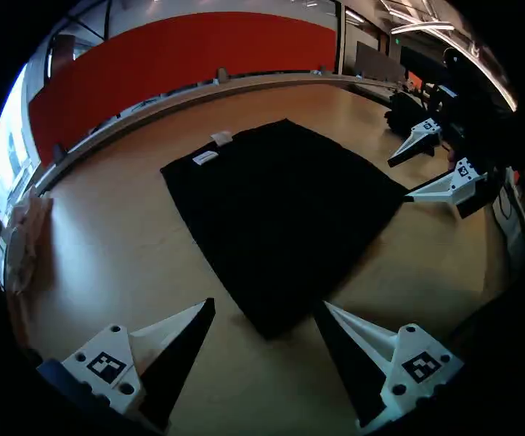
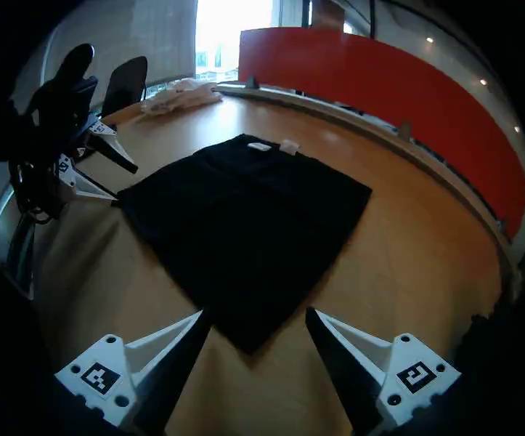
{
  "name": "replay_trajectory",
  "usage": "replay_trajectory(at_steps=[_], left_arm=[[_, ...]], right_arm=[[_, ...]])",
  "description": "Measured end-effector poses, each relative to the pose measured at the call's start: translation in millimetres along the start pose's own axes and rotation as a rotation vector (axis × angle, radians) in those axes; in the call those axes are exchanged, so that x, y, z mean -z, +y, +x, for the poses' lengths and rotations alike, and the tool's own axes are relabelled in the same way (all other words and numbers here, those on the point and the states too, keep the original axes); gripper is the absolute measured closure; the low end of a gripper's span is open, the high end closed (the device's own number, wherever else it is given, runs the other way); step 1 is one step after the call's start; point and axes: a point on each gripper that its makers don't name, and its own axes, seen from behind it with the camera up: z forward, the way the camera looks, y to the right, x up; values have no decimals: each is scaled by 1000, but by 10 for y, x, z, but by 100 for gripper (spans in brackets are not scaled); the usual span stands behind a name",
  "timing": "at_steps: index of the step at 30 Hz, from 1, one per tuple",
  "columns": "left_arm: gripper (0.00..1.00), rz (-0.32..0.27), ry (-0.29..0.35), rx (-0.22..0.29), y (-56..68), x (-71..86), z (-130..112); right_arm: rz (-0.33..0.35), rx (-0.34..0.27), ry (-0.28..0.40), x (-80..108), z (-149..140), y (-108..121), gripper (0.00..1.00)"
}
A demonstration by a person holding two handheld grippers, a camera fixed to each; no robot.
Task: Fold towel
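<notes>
One black towel (image 1: 284, 211) is lying flat, two white tags (image 1: 205, 157) at its far edge; left gripper (image 1: 265, 305) and right gripper (image 2: 255, 312) are both gaping, fingers apart.

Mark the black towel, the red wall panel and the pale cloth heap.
black towel (image 1: 284, 218): left gripper view, its middle.
red wall panel (image 1: 189, 58): left gripper view, centre of its face.
pale cloth heap (image 2: 182, 94): right gripper view, its top.
</notes>
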Motion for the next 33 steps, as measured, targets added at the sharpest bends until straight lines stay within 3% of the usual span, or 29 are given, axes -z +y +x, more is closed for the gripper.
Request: replay_trajectory(at_steps=[18,24,30,33], left_arm=[[0,-20,-29,-17,39,-98,-36],[0,-21,-33,-21,44,-93,-40],[2,-24,-51,-21,52,-95,-44],[9,-28,-55,-26,71,-101,-42]], right_arm=[[38,-15,-21,-61,-91,13,0],[52,-18,-20,-44,-106,5,6],[57,-15,-21,-33,-116,18,22],[57,-17,-22,-33,-116,22,27]])
